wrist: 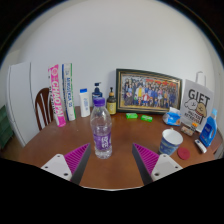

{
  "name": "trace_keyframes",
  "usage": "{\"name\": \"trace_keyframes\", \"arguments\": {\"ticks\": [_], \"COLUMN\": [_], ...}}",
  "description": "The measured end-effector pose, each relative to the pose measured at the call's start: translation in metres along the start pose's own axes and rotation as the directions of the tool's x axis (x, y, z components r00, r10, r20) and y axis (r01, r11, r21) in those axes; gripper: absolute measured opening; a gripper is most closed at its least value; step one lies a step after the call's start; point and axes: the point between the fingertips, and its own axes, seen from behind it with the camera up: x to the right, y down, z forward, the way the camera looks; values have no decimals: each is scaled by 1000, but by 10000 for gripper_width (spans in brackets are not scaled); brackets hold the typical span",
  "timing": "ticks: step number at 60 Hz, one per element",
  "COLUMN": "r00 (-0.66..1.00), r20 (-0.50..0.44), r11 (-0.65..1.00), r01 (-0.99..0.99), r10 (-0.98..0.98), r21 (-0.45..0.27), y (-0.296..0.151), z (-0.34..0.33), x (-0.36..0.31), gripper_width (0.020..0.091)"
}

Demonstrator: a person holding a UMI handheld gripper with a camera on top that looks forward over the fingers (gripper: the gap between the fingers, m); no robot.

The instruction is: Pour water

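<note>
A clear plastic water bottle (101,128) with a purple label and white cap stands upright on the brown wooden table (115,170). It is just ahead of my fingers, nearer the left one. A blue-rimmed paper cup (171,142) stands to the right, beyond the right finger. My gripper (111,160) is open, its magenta pads (70,159) spread wide, and nothing is between them.
Along the wall stand a framed group photo (148,92), a "GIFT" card (197,103), small bottles (86,103), tall pink and white boxes (60,95), green sticky notes (131,116) and a blue bottle (207,131). A wooden chair (41,105) sits at the left.
</note>
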Motion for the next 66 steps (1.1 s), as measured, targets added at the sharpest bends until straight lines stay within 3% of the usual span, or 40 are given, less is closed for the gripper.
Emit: {"name": "trace_keyframes", "arguments": {"ticks": [8,16,22,26,32,39,45,51,57,66], "r00": [1000,998,996,993,993,992,990,979,918,685], "r20": [-8,-55,-85,-112,-113,-113,-107,-41,59,236], "r11": [999,997,995,993,988,991,990,971,900,667], "r01": [19,-6,-22,-12,-15,-36,-79,-191,-396,-727], "r10": [-18,11,30,25,32,51,91,199,392,689], "r21": [46,82,93,116,151,127,116,144,180,163], "y": [-12,-13,-8,-9,-11,-10,-19,-46,-87,-136], "z": [63,114,138,144,144,144,140,125,105,84], "x": [-27,-32,-31,-26,-26,-25,-23,-22,-17,2], "gripper_width": [854,790,673,517,463,344,339,340,340,340]}}
